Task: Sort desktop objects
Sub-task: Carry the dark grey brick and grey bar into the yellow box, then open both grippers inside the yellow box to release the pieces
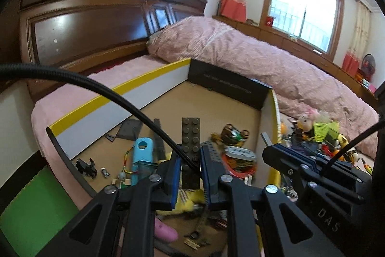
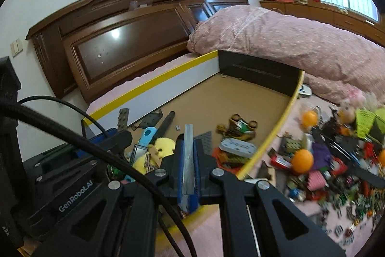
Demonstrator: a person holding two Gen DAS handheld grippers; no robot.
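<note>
My left gripper [image 1: 190, 154] is shut on a long dark studded building brick [image 1: 190, 134], which stands up out of its blue pads. It hangs over an open cardboard box [image 1: 120, 88] with yellow-edged white walls. Inside the box lie a light blue case [image 1: 144, 151], a grey studded plate [image 1: 240, 153] and a small brown toy [image 1: 232, 134]. My right gripper [image 2: 189, 140] is shut on a flat silvery metal strip [image 2: 188, 155] above the box's near right rim [image 2: 276, 134]. Each gripper shows at the edge of the other's view.
The box rests on a pink bed. A heap of mixed toys [image 2: 336, 160] with orange balls [image 2: 302, 160] and a doll [image 1: 305, 122] lies to its right. A folded pink quilt [image 1: 240, 52] and a brown headboard [image 1: 84, 28] stand behind. A black cable [image 1: 108, 90] crosses the left wrist view.
</note>
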